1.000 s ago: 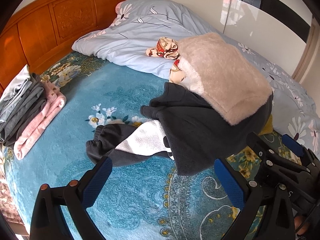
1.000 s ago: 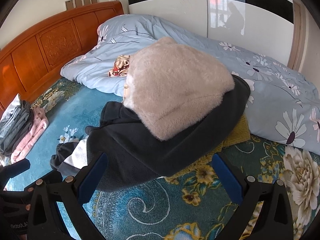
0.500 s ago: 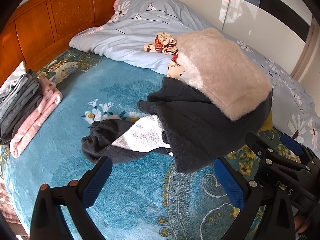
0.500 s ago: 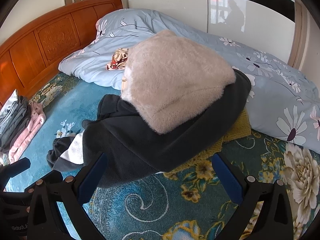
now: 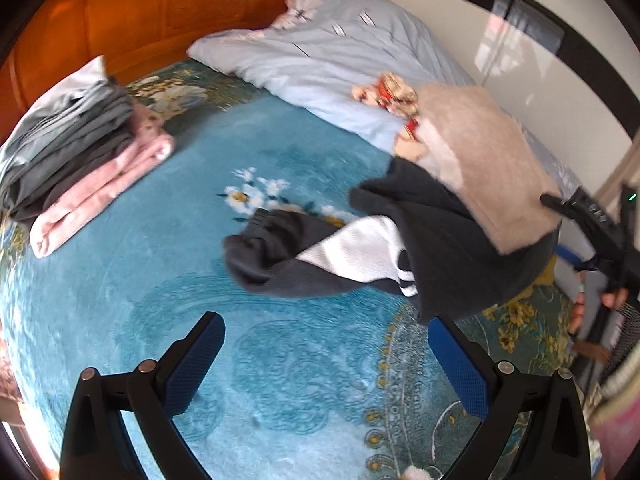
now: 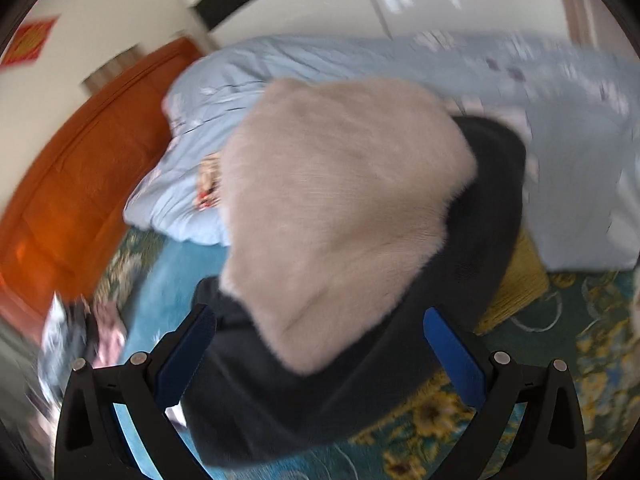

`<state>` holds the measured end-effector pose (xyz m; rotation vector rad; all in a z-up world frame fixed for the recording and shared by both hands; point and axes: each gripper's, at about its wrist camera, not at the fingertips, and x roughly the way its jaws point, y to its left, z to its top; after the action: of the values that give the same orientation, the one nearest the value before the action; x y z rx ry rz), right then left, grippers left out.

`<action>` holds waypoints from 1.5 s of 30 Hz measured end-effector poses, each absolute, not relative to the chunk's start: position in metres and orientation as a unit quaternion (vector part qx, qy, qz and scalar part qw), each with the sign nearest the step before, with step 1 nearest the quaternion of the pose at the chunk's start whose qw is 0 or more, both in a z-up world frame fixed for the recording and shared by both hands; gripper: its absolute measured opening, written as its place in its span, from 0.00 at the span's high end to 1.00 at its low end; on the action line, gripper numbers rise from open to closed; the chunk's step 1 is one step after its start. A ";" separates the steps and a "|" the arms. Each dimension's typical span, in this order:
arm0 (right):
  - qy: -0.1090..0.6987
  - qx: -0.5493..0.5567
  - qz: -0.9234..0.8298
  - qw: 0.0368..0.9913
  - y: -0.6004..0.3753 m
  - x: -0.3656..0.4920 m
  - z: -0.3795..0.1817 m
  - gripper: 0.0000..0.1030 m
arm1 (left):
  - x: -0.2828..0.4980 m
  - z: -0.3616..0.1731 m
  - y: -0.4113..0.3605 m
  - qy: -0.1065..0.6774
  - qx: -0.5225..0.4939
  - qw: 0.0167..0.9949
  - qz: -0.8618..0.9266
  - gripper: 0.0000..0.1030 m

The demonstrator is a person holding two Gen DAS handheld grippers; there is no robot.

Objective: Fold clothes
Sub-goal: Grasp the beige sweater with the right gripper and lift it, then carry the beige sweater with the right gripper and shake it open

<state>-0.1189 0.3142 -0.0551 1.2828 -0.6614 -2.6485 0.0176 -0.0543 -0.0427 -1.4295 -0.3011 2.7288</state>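
Observation:
A heap of unfolded clothes lies on the bed: a beige fluffy garment on top of a dark grey garment with a white panel and a sleeve spread to the left. In the right wrist view the beige garment and the dark garment fill the middle, blurred. My left gripper is open and empty over the teal blanket in front of the heap. My right gripper is open, close above the heap's front edge; it also shows at the right of the left wrist view.
A stack of folded grey and pink clothes lies at the left by the wooden headboard. A light blue floral duvet is bunched along the back. A yellow cloth lies under the heap. The teal blanket covers the bed.
Both grippers have moved forward and swung. The right one has closed in on the heap with motion blur. The left view has turned left, showing the folded stack more fully.

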 end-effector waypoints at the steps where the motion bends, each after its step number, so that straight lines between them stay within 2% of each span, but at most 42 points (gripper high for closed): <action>1: -0.241 0.429 -0.869 0.054 0.323 -0.126 -0.061 0.00 | 0.021 -0.040 -0.061 -0.099 -0.456 0.021 0.884 0.00; 5: -0.278 0.436 -0.854 0.050 0.330 -0.138 -0.067 0.03 | 0.034 -0.035 -0.091 -0.112 -0.456 0.003 0.883 0.00; 7: -0.299 0.441 -0.844 0.056 0.330 -0.141 -0.070 0.20 | 0.038 -0.039 -0.108 -0.135 -0.468 -0.007 0.873 0.00; 13: -0.322 0.460 -0.823 0.087 0.311 -0.134 -0.085 0.21 | 0.055 -0.046 -0.150 -0.211 -0.467 -0.051 0.857 0.00; 17: -0.326 0.474 -0.810 0.110 0.293 -0.125 -0.098 0.21 | 0.059 -0.038 -0.157 -0.212 -0.449 -0.057 0.866 0.01; 21: -0.373 0.471 -0.796 0.069 0.302 -0.143 -0.112 0.22 | 0.065 -0.026 -0.158 -0.206 -0.436 -0.047 0.875 0.01; 24: -0.405 0.446 -0.797 0.041 0.312 -0.153 -0.103 0.38 | 0.072 -0.020 -0.163 -0.211 -0.431 -0.040 0.876 0.01; 28: -0.415 0.410 -0.808 0.080 0.307 -0.161 -0.081 0.39 | 0.078 -0.021 -0.170 -0.224 -0.431 -0.039 0.873 0.01; 31: -0.415 0.431 -0.798 0.073 0.302 -0.171 -0.092 0.40 | 0.080 -0.022 -0.170 -0.231 -0.435 -0.034 0.870 0.01; 32: -0.420 0.441 -0.791 0.066 0.301 -0.175 -0.098 0.44 | 0.082 -0.020 -0.169 -0.229 -0.434 -0.031 0.871 0.01; 33: -0.435 0.446 -0.780 0.055 0.304 -0.177 -0.102 0.54 | 0.084 -0.018 -0.169 -0.228 -0.432 -0.028 0.872 0.01; 34: -0.448 0.451 -0.771 0.044 0.307 -0.180 -0.105 0.57 | 0.085 -0.016 -0.169 -0.227 -0.430 -0.025 0.873 0.01; 36: -0.456 0.454 -0.765 0.037 0.306 -0.184 -0.098 0.68 | 0.089 -0.012 -0.170 -0.230 -0.425 -0.018 0.875 0.01; 39: -0.434 0.450 -0.779 0.047 0.296 -0.190 -0.068 0.76 | 0.092 -0.008 -0.176 -0.240 -0.419 -0.016 0.875 0.01; 45: -0.415 0.357 -0.823 0.155 0.278 -0.188 0.042 0.80 | 0.099 0.013 -0.182 -0.236 -0.398 -0.002 0.887 0.01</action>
<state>-0.1878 0.2782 0.0417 1.0234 -1.1880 -2.3575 0.0989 -0.1819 0.0126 -1.2506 -0.7418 2.7894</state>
